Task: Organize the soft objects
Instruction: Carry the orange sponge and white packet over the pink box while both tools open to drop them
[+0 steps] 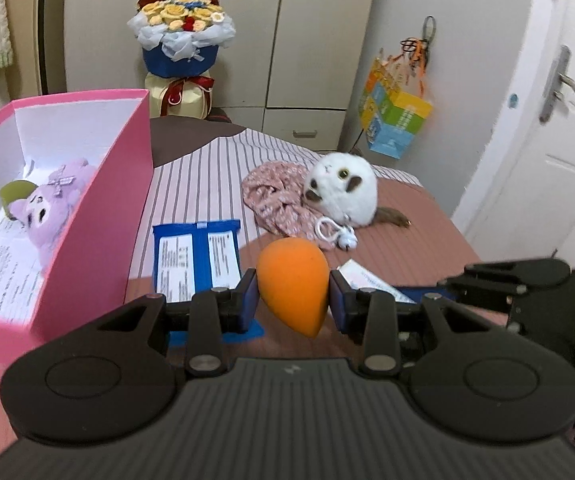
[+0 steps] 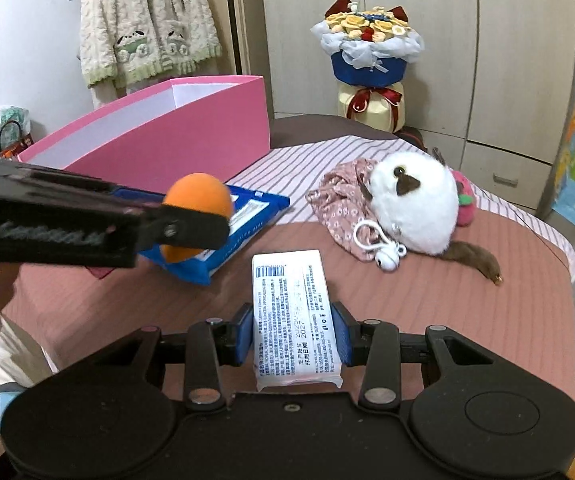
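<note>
A: We see the left tongs (image 1: 293, 294) clenched on a smooth orange teardrop sponge (image 1: 293, 286), lifted above the bed (image 1: 427, 240) beside the pink cardboard box (image 1: 99, 216).

B: We have the right tongs (image 2: 293, 338) gripping a flat white tissue pack (image 2: 293, 312); the fluffy round white plush (image 2: 415, 204) lies on the crumpled floral cloth (image 2: 337, 200).

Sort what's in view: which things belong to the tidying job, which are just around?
Job: sponge in left gripper; tissue pack in right gripper; white plush; cloth; blue pack; pink box.
Around: bouquet; gift bag; cardigan.
</note>
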Action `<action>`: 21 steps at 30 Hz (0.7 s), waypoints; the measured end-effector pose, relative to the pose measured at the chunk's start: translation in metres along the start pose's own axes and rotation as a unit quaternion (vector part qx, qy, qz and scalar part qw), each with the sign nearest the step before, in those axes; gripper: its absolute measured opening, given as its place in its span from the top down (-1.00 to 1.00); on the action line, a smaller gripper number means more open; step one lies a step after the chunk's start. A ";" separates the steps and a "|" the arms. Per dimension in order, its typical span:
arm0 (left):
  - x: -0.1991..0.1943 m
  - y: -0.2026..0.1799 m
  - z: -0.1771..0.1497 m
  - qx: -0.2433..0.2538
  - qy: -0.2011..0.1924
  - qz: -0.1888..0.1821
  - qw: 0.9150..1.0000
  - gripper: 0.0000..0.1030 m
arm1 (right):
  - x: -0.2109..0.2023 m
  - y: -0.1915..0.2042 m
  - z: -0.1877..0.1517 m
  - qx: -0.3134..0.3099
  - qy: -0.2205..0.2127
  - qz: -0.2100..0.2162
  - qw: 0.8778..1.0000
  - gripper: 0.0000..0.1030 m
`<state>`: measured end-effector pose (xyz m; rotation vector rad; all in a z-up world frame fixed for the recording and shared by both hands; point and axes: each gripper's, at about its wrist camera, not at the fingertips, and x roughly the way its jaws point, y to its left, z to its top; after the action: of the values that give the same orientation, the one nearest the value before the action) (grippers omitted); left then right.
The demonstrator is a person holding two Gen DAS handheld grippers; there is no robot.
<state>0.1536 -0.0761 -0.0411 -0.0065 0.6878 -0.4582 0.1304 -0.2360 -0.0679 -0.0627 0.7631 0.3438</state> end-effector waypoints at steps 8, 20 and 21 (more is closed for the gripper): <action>-0.024 0.000 -0.033 0.022 0.032 -0.006 0.999 0.31 | -0.020 0.013 -0.014 0.006 0.018 -0.011 1.000 0.11; -0.073 0.031 -0.053 0.028 0.142 -0.020 0.989 0.31 | -0.059 0.056 -0.012 -0.019 0.060 0.082 0.995 0.11; -0.076 0.037 -0.054 0.023 0.156 -0.029 0.987 0.31 | -0.061 0.062 -0.009 -0.023 0.064 0.093 0.993 0.11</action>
<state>0.0839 -0.0041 -0.0425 0.0916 0.9862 -0.5366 0.0626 -0.1962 -0.0284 -0.0579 0.8902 0.5390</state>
